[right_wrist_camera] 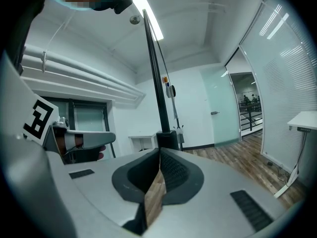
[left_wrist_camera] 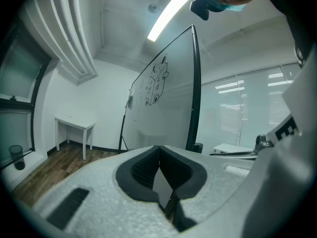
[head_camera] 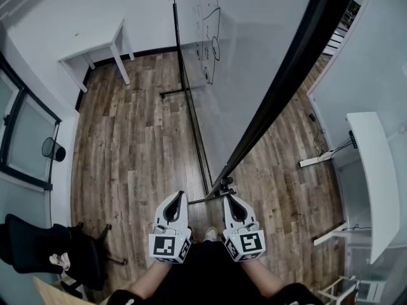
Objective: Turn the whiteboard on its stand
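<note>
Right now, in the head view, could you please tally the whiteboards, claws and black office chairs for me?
whiteboard: 1
claws: 2 (left claw, right claw)
black office chair: 1
Total: 4

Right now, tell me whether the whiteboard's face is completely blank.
No: in the left gripper view the whiteboard carries black marker sketches on its upper part.
</note>
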Demonstrator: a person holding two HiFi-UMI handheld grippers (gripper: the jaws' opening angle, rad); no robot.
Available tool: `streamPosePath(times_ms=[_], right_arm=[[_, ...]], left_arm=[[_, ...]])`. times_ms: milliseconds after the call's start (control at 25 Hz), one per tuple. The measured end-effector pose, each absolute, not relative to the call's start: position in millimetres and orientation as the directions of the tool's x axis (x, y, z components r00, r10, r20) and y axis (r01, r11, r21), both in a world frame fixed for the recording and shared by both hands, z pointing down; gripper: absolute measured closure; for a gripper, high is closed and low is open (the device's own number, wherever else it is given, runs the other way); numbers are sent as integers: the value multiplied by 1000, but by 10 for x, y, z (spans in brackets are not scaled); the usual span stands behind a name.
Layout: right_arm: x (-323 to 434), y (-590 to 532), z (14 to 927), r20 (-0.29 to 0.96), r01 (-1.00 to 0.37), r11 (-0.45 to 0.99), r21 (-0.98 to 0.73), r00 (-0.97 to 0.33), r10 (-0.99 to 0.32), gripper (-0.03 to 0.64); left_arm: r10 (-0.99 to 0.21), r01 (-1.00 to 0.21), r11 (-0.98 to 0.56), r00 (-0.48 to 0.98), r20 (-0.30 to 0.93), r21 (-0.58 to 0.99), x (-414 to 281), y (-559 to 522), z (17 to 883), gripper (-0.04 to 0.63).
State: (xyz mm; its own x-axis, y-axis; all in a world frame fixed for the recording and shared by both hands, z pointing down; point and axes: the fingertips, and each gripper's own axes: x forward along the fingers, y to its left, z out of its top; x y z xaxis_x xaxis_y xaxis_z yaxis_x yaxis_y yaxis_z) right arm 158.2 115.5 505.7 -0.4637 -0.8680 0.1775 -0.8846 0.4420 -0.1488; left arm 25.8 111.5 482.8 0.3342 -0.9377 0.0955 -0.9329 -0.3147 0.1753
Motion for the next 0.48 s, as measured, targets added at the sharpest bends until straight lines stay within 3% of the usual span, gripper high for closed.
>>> streamPosePath(times_ms=[480], right_arm=[[1530, 1178, 5081, 184, -870, 472, -143, -492, -851, 603]], left_arm=[[-939, -934, -314, 332, 90, 168, 264, 1123, 4812, 579]])
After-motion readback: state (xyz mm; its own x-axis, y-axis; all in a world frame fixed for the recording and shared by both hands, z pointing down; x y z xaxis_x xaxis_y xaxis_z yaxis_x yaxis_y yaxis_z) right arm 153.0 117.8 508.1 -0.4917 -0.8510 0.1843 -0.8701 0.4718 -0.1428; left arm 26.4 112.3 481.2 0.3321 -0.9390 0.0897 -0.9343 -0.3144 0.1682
